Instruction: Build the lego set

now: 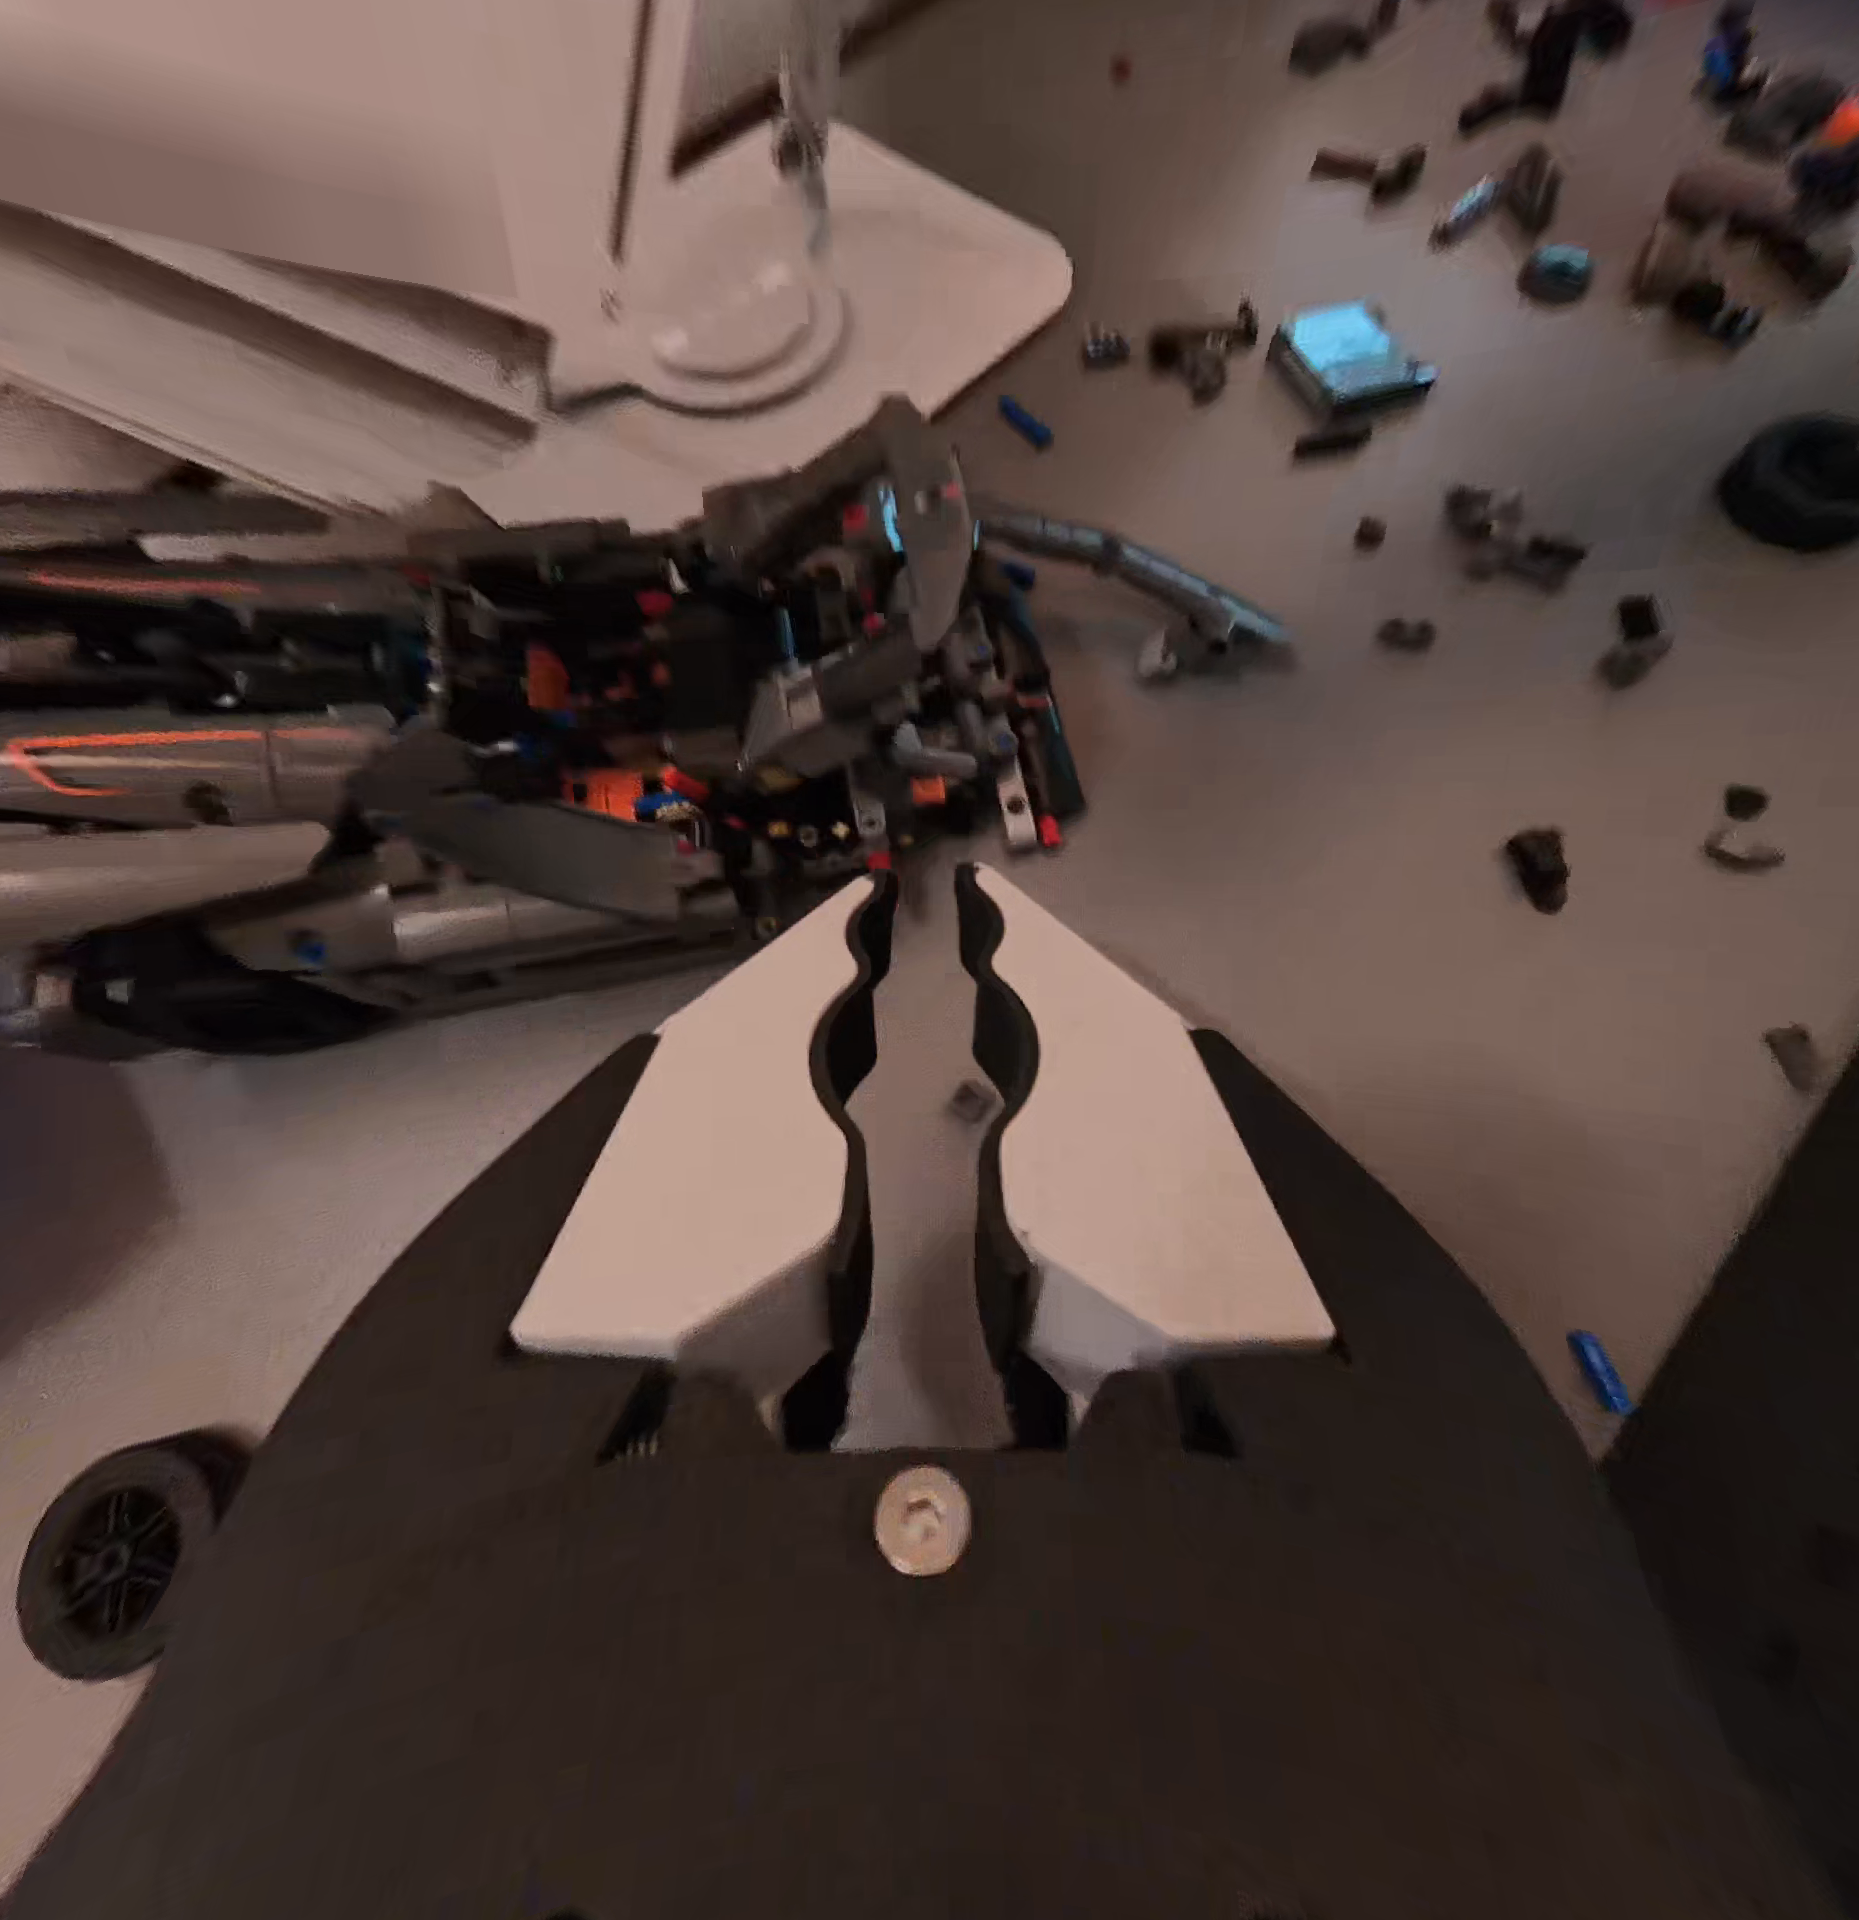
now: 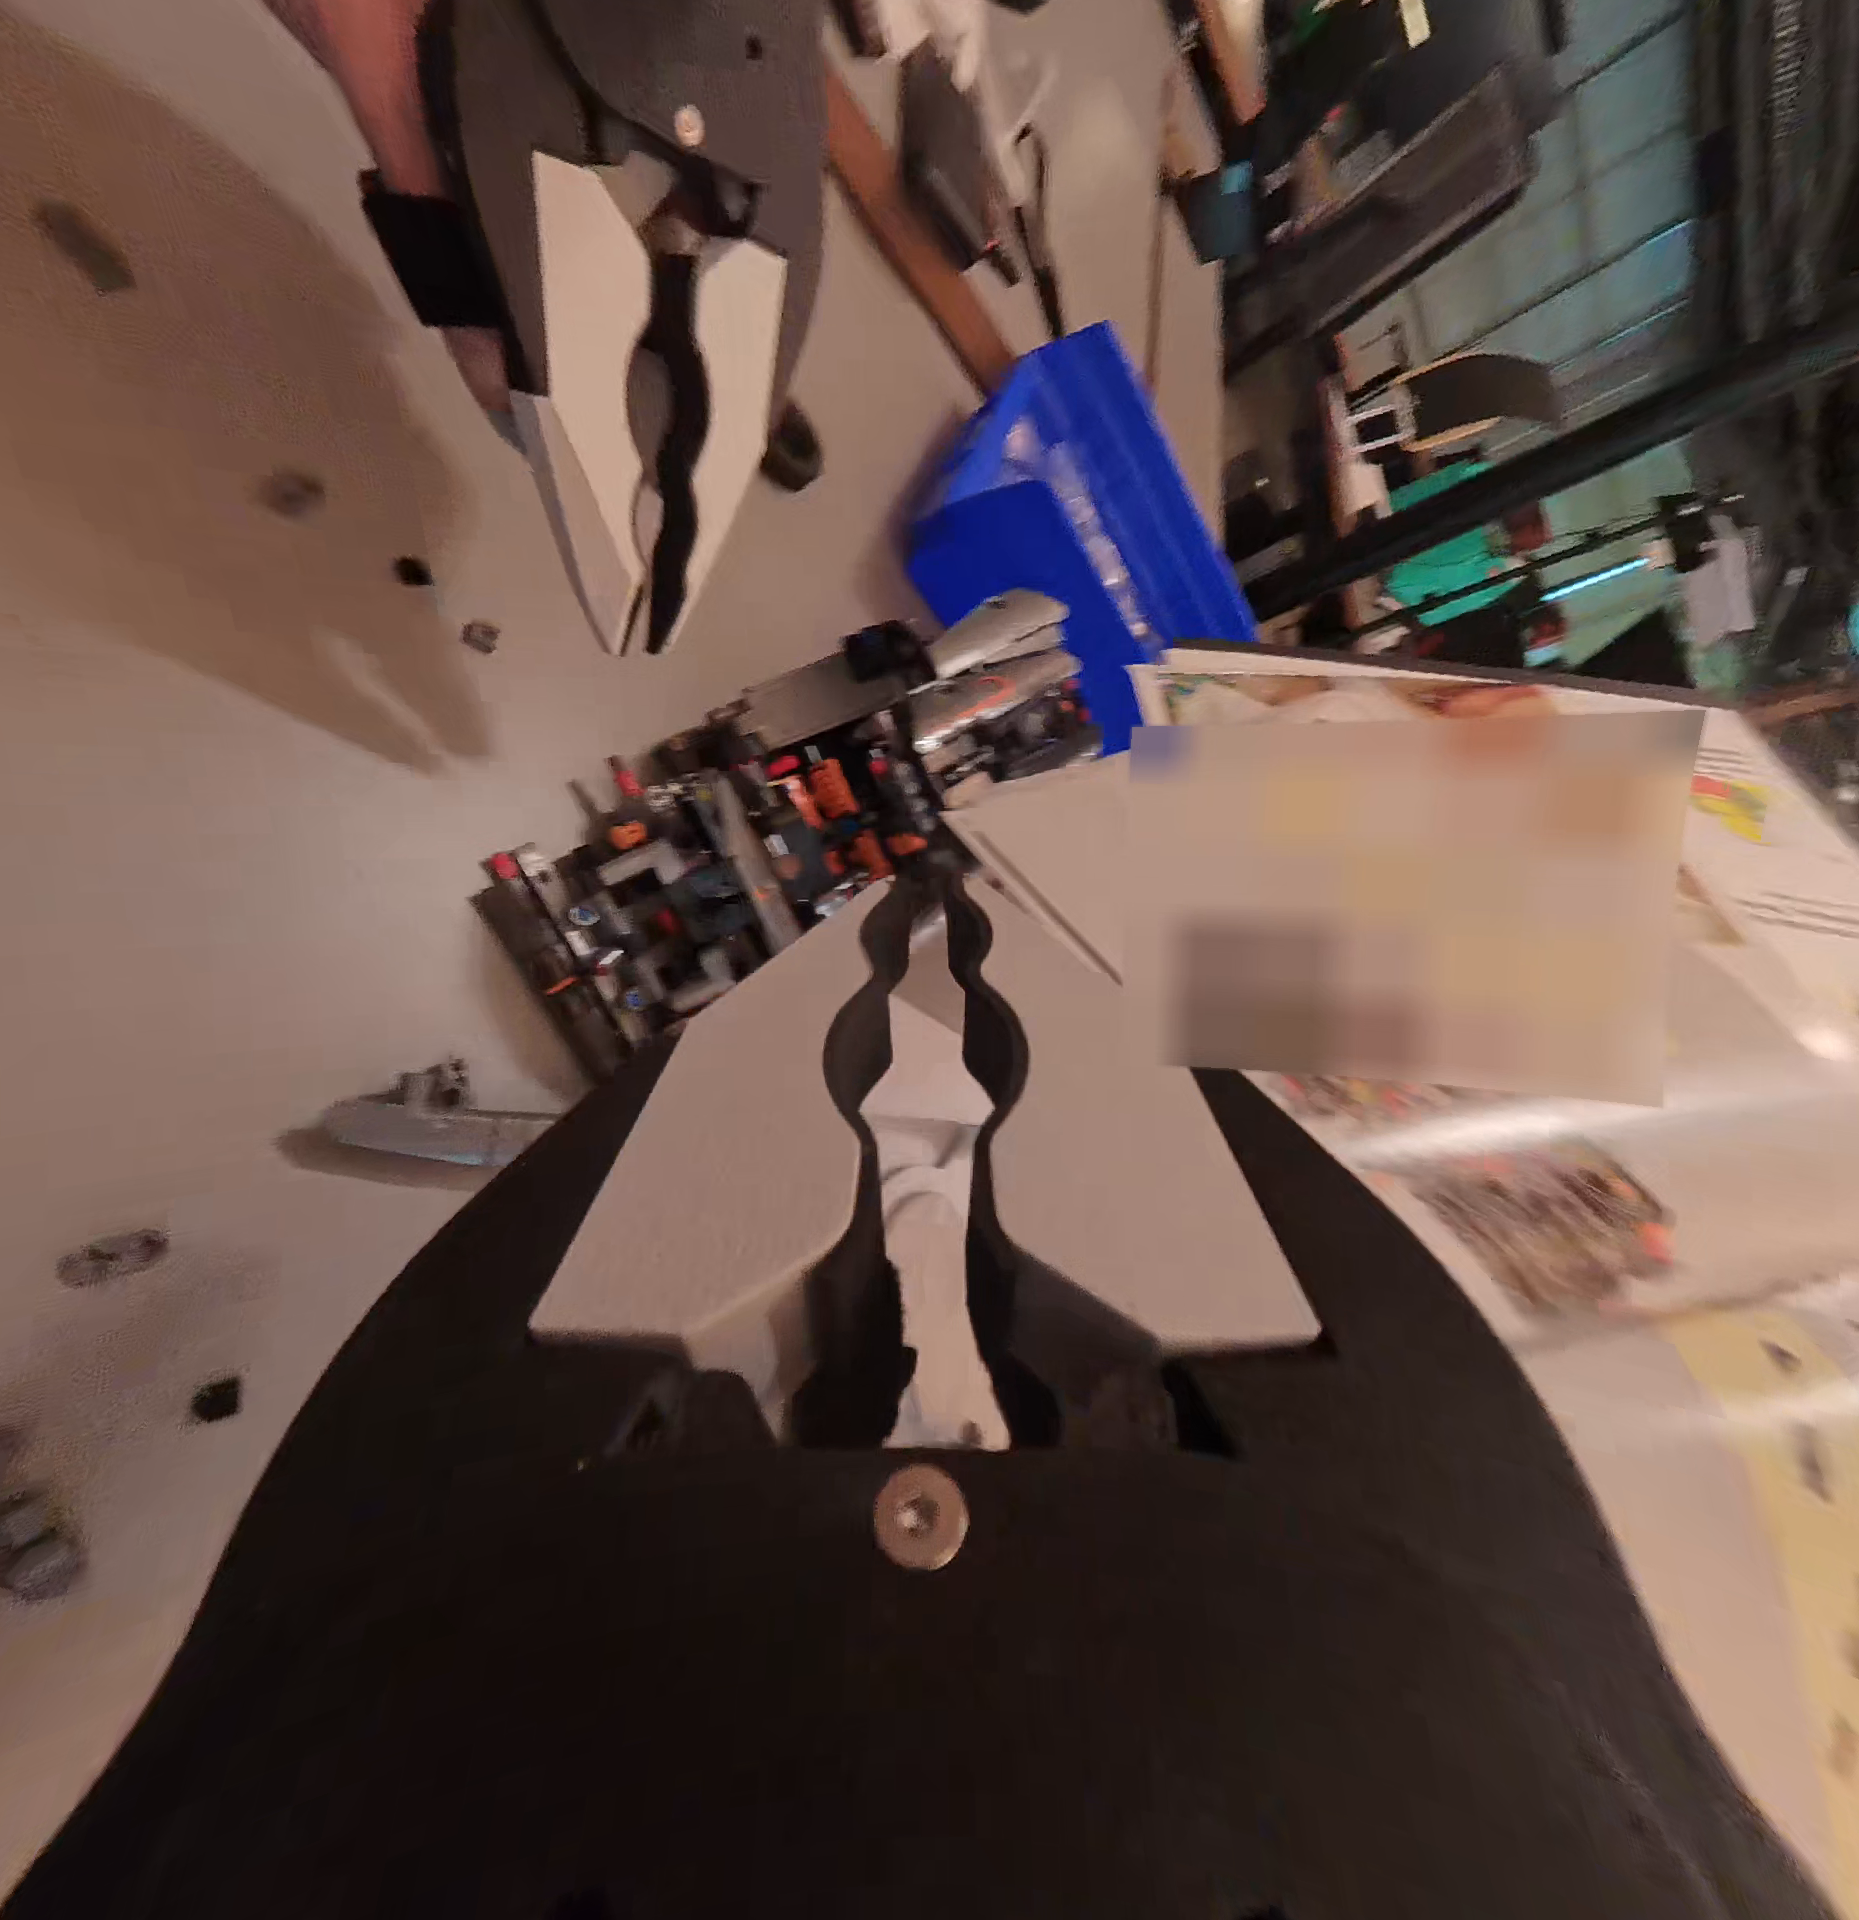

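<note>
- Lego car (image 1: 696, 707) lies on the counter (image 1: 1268, 935); our right fingers (image 2: 966, 935) pinch its edge, so twisting could snap pieces off
- Our left fingers (image 1: 883, 914), slightly parted and empty, could knock loose parts (image 1: 1527, 540) away

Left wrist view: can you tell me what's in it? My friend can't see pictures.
The left tool, its jaws a little apart and empty, points at a half-built grey, black and orange lego car on a pale table. Small loose pieces lie scattered to the right, and a black wheel sits lower left.
</note>
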Demonstrator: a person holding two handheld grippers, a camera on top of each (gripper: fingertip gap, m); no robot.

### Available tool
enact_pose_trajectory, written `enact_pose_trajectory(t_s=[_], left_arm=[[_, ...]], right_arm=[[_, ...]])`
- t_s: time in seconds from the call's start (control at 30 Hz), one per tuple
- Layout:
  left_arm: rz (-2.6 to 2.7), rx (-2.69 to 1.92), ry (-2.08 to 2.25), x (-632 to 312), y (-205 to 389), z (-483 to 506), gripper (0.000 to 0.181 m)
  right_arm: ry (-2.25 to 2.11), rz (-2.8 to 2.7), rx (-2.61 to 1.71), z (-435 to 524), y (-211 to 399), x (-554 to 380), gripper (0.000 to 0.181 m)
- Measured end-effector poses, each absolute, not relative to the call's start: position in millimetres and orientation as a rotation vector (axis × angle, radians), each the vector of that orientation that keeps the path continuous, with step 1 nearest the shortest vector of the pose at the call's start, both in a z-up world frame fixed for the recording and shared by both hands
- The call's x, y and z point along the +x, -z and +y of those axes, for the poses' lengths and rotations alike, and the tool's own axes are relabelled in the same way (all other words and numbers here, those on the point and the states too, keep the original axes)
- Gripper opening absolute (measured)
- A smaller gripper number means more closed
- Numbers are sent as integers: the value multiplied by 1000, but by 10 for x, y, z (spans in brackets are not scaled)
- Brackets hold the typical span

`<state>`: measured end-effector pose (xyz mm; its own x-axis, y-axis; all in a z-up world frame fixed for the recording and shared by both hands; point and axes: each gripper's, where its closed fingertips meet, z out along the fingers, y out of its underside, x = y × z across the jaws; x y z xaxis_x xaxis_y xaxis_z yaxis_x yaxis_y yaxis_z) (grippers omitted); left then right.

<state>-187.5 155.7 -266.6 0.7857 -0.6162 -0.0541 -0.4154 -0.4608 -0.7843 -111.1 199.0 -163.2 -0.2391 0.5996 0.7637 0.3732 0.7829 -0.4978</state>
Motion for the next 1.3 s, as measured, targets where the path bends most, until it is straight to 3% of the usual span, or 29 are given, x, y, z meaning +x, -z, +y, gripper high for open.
enact_pose_trajectory(t_s=[0.4, 0.5, 0.77, 1.1, 1.3], left_arm=[[792, -2207, 153, -1795, 3112, 1768, 15], [791, -2211, 96, -1839, 3164, 1823, 16], [802, -2207, 95, -1798, 3242, 1866, 6], [798, -2185, 93, -1805, 3248, 1887, 4], [788, -2182, 123, -1803, 3251, 1877, 4]], right_arm=[[-82, -1945, -766, 2048, 2444, -1430, 29], [-32, -1923, -744, 2143, 2476, -1462, 16], [-58, -1934, -809, 2216, 2525, -1511, 4], [-188, -1911, -961, 2262, 2527, -1488, 6], [-102, -1967, -779, 2123, 2468, -1376, 8]])
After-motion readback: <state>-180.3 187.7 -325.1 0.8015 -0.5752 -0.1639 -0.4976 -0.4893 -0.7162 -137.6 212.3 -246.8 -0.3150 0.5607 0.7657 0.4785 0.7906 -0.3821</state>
